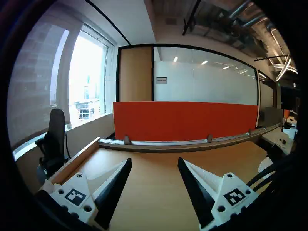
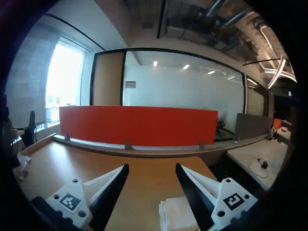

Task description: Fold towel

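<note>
One towel (image 2: 176, 215), seemingly folded, beneath claw (image 2: 152, 165)

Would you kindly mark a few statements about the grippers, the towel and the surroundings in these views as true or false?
1. The right gripper is open and holds nothing. True.
2. The towel lies spread out flat. False: it sits as a small folded stack beside one finger of the right gripper.
3. The divider panel is blue. False: it is orange.
4. The left gripper is open above the wooden desk. True.
5. A black chair stands near the window. True.
</note>
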### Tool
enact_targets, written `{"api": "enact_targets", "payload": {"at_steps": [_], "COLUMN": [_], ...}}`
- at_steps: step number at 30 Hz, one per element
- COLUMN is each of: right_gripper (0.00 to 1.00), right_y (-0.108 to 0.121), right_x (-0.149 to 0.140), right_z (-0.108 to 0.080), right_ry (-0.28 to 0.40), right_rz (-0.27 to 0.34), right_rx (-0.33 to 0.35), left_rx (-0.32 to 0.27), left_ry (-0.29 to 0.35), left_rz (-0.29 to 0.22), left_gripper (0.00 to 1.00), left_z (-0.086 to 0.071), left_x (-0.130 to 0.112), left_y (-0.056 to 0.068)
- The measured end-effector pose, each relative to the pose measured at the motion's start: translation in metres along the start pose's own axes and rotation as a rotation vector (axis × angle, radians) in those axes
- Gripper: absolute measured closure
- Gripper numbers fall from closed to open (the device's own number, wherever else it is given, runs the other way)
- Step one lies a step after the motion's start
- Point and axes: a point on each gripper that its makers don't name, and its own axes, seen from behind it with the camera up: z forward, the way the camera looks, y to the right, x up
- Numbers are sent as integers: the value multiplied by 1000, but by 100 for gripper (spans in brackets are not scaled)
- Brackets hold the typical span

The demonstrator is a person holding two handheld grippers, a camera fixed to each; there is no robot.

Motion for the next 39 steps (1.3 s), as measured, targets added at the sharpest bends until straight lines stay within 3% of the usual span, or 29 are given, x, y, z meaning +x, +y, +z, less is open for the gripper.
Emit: {"api": "enact_targets", "payload": {"at_steps": [17,26,33,39], "right_gripper": [7,7,7,7], "right_y": [-88,-99,-99,-103], "right_x": [37,48,44,37], "right_z": [13,15,17,17], "right_ry": [44,54,45,18], "right_rz": [-4,-19,-23,-40], "right_rx": [58,49,28,17], "left_rx": [-27,-34,-29,-24], "left_ry": [36,38,76,92], "left_rz": [-21,-16,3,24], "left_gripper": [12,12,12,12], "left_z": [3,1,-3,-3], "left_x": [8,12,22,16], "left_y": [-7,-8,-10,-14]}}
